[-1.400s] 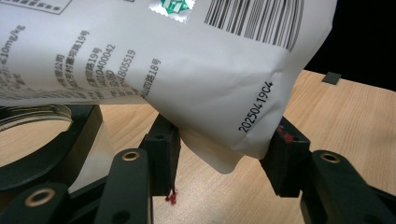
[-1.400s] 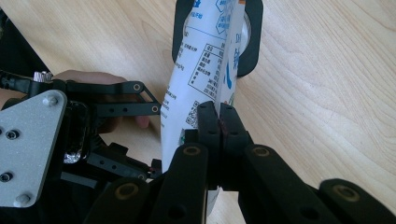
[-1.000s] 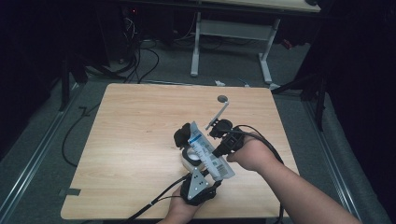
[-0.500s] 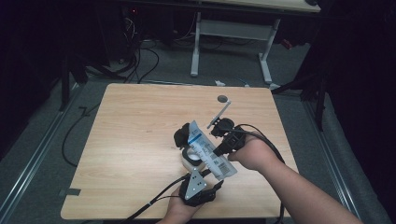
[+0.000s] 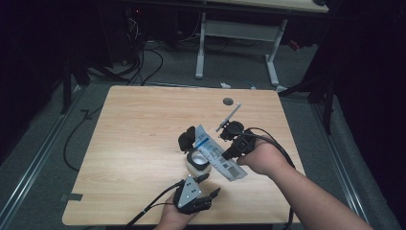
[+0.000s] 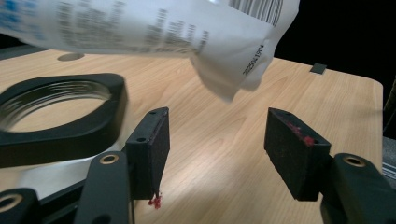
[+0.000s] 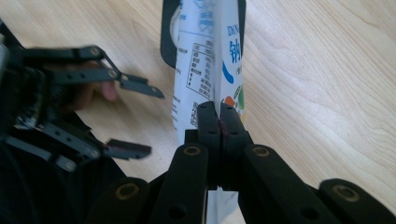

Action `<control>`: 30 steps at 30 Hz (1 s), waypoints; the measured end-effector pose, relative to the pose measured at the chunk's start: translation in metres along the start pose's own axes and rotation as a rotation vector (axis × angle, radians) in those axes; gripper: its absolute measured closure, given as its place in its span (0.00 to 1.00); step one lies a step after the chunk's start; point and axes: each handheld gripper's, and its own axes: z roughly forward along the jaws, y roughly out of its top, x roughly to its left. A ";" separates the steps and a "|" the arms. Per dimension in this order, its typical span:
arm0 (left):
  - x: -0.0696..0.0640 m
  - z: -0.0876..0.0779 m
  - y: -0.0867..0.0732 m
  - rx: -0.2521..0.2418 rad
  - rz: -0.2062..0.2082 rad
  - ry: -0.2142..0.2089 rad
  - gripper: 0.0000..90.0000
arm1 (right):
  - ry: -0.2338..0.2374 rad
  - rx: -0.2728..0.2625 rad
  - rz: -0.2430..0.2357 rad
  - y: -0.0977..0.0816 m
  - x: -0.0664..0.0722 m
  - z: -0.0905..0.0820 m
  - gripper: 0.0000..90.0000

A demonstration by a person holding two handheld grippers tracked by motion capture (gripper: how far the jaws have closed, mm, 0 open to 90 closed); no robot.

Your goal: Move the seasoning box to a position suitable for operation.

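My right gripper (image 5: 224,155) is shut on a white printed pouch (image 5: 210,146) with blue lettering and a barcode, which it holds tilted just above a small white jar (image 5: 195,166). In the right gripper view the jaws (image 7: 219,116) pinch the pouch (image 7: 205,65) edge-on. The jar's black threaded rim (image 6: 70,126) lies left of my left gripper (image 6: 217,135), with the pouch (image 6: 163,28) hanging overhead. The left gripper (image 5: 210,184) sits near the table's front edge. Its jaws have just been opening and nothing is between them.
A small dark disc (image 5: 228,101) lies on the wooden table (image 5: 139,124) at the back. A black lump (image 5: 186,139) sits just behind the jar. A desk frame (image 5: 239,33) and cables are on the floor beyond.
The left gripper has drawn back from the jar toward the table's front edge and its jaws stand wider. The right gripper and pouch have stayed in place.
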 end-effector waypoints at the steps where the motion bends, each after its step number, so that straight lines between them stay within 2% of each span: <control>1: 0.002 -0.001 0.000 0.001 0.001 0.002 0.45 | -0.004 -0.001 0.003 -0.001 -0.001 0.000 1.00; 9: 0.013 -0.011 -0.003 0.001 -0.015 0.010 0.46 | -0.027 0.007 0.026 -0.008 -0.013 0.000 1.00; 11: 0.014 -0.013 -0.003 0.000 -0.013 0.016 0.46 | -0.032 0.007 0.048 -0.011 -0.016 0.001 1.00; 12: 0.014 -0.013 -0.004 -0.005 -0.018 0.016 0.46 | -0.035 0.007 0.041 -0.012 -0.018 0.002 1.00; 13: 0.015 -0.014 -0.004 -0.006 -0.018 0.017 0.46 | -0.035 0.012 0.066 -0.013 -0.018 0.002 1.00; 17: 0.019 -0.017 -0.004 -0.006 -0.019 0.015 0.46 | -0.045 0.021 0.075 -0.018 -0.024 0.004 1.00; 18: 0.019 -0.018 -0.005 -0.007 -0.019 0.017 0.46 | -0.047 0.024 0.096 -0.019 -0.024 0.004 1.00; 20: 0.022 -0.020 -0.006 -0.005 -0.023 0.021 0.46 | -0.050 0.022 0.083 -0.022 -0.029 0.005 1.00; 24: 0.029 -0.026 -0.007 -0.001 -0.021 0.039 0.46 | -0.056 0.030 0.111 -0.028 -0.036 0.010 1.00; 30: 0.045 -0.038 -0.008 0.007 -0.019 0.078 0.46 | -0.056 0.034 0.128 -0.037 -0.047 0.017 1.00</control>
